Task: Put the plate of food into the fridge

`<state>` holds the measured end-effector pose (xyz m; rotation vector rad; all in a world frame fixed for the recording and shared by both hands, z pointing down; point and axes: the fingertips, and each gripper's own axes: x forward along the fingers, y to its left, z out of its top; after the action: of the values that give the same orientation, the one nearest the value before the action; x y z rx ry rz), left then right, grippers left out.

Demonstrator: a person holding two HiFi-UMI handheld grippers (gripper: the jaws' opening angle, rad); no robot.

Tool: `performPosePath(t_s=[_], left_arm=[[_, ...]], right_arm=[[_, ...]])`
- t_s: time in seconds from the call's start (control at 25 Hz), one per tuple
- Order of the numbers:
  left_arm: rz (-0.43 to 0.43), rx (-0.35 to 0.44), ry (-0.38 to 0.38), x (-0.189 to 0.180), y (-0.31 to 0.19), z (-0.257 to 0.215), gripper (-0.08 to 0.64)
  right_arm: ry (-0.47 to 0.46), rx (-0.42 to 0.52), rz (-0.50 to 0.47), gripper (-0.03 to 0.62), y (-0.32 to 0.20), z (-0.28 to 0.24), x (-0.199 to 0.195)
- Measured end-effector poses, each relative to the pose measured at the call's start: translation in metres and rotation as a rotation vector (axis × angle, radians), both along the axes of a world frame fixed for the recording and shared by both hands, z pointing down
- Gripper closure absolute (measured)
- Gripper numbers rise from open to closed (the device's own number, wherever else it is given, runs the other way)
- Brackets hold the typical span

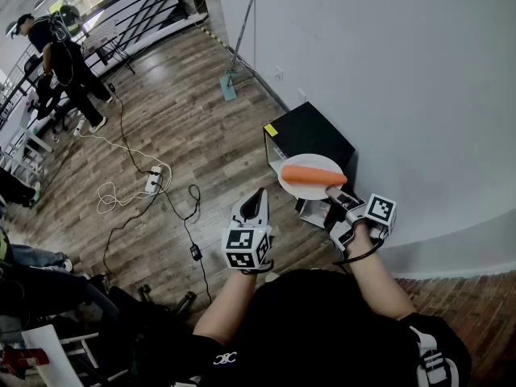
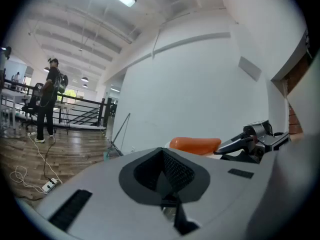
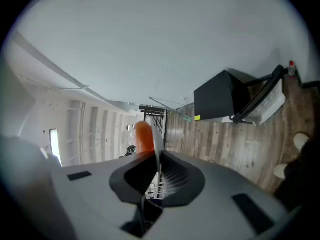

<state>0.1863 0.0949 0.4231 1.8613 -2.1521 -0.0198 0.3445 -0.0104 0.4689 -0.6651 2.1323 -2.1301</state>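
Note:
A white plate (image 1: 302, 187) with a long orange piece of food (image 1: 310, 175) on it is held level above the floor. My right gripper (image 1: 332, 192) is shut on its near rim. In the right gripper view the plate (image 3: 158, 144) shows edge-on between the jaws, with the orange food (image 3: 144, 136) beside it. The black mini fridge (image 1: 310, 135) stands against the wall just beyond the plate, its door (image 3: 265, 101) swung open with a white inner side. My left gripper (image 1: 260, 198) hangs to the plate's left, shut and holding nothing. From there the orange food (image 2: 195, 144) is seen ahead.
A white wall (image 1: 387, 55) runs along the right behind the fridge. A long-handled floor tool (image 1: 230, 83) leans on it farther back. Cables and a power strip (image 1: 153, 181) lie on the wooden floor to the left. A person (image 1: 64, 55) stands far off by a railing.

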Motion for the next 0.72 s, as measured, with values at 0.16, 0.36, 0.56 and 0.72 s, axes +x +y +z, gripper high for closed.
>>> performPosePath(t_s=[0.16,0.36,0.56,0.72], left_arm=[[-0.010,-0.003,0.007,-0.003,0.002,-0.001,0.568],[-0.018,-0.009,0.021,-0.004,0.008,0.001,0.568],[-0.034,-0.010,0.056,-0.014,0.020,0.001,0.568],[-0.036,-0.008,0.042,-0.021,0.029,-0.002,0.568]], right_arm=[[-0.012,-0.029,-0.005,0.555,0.004,-0.004,-0.005],[-0.001,-0.046,-0.003,0.554,0.007,-0.002,-0.007],[0.001,-0.052,0.002,0.554,0.008,0.005,-0.015],[-0.005,-0.051,0.006,0.554,0.013,0.003,-0.024]])
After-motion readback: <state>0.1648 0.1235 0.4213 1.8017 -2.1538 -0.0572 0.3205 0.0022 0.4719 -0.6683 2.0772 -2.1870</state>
